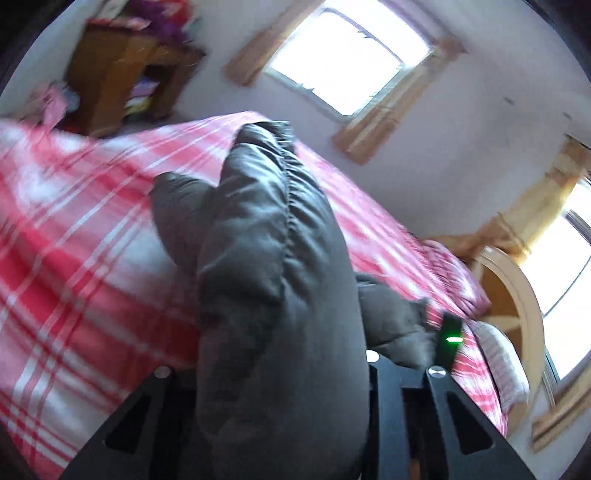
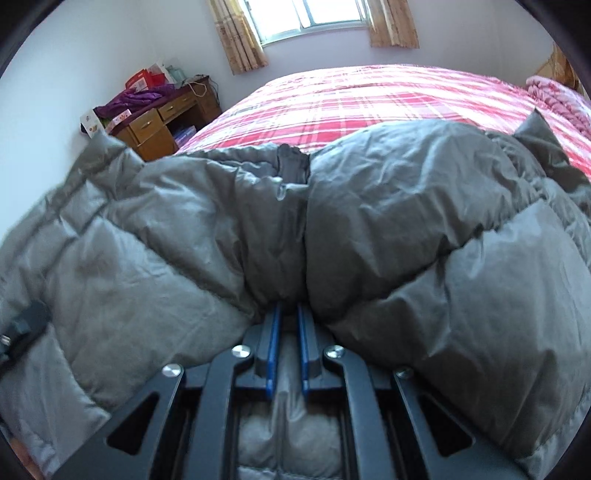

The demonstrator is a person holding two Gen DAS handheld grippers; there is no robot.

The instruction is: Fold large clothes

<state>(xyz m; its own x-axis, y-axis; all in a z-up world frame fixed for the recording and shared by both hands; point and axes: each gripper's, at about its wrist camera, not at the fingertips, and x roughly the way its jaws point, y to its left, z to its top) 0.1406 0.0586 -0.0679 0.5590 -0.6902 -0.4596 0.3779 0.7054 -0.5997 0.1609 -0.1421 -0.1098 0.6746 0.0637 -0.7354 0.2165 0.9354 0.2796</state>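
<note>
Right hand-held gripper: narrow, pinching grey puffer jacket. Left hand-held gripper: fingers buried in jacket fold, closure unclear. Beyond: bed, plaid cover bare.

Grey puffer jacket fills the lower frame, bunched in two bulging halves on the red plaid bedspread. Right gripper at 6 o'clock has its blue-lined fingers pinched close on a fold of the jacket. Wooden desk at 10 o'clock with purple cloth on top. Curtained window at 12 o'clock.
</note>
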